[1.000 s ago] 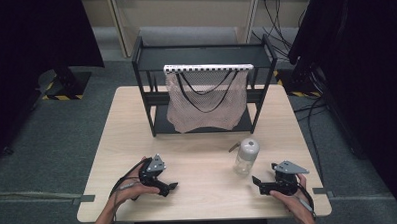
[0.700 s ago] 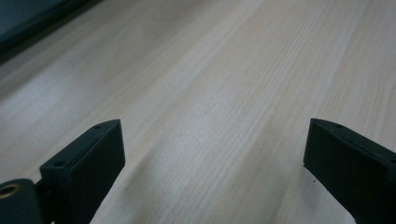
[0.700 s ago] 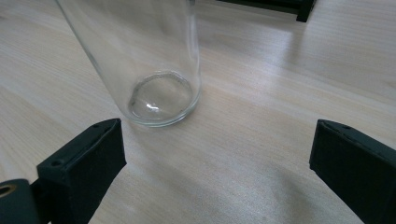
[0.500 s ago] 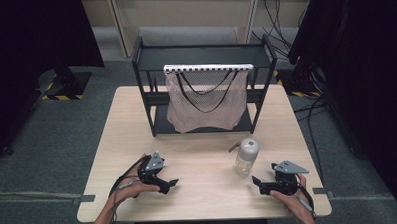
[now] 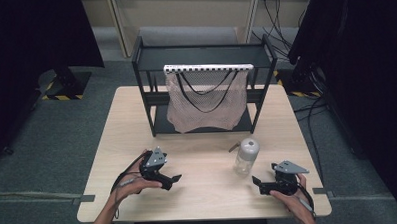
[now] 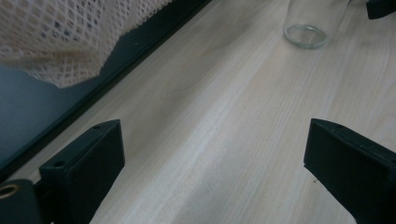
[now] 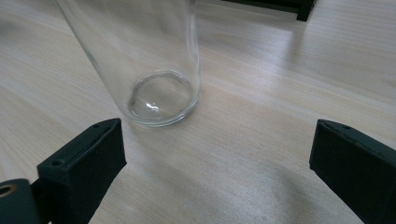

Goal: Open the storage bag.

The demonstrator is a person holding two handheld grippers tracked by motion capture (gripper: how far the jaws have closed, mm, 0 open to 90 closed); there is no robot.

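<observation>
A clear glass bottle (image 5: 246, 156) with a grey cap stands upright on the wooden table (image 5: 204, 202), right of centre. Its base shows far ahead in the left gripper view (image 6: 306, 29) and close up in the right gripper view (image 7: 156, 70). My left gripper (image 5: 173, 181) rests near the front left, open and pointing right, with bare table between its jaws (image 6: 215, 154). My right gripper (image 5: 257, 184) sits just right of the bottle and in front of it, open (image 7: 215, 154), with the bottle beyond its left jaw.
A black two-shelf rack (image 5: 203, 57) stands at the table's back. A beige mesh bag (image 5: 206, 102) with black handles hangs from a white bar (image 5: 209, 68) on it; the bag (image 6: 70, 32) reaches the rack base. A small brown thing (image 5: 233, 147) lies behind the bottle.
My left gripper has edged slightly forward on the table. The right gripper and the bottle have stayed where they were.
</observation>
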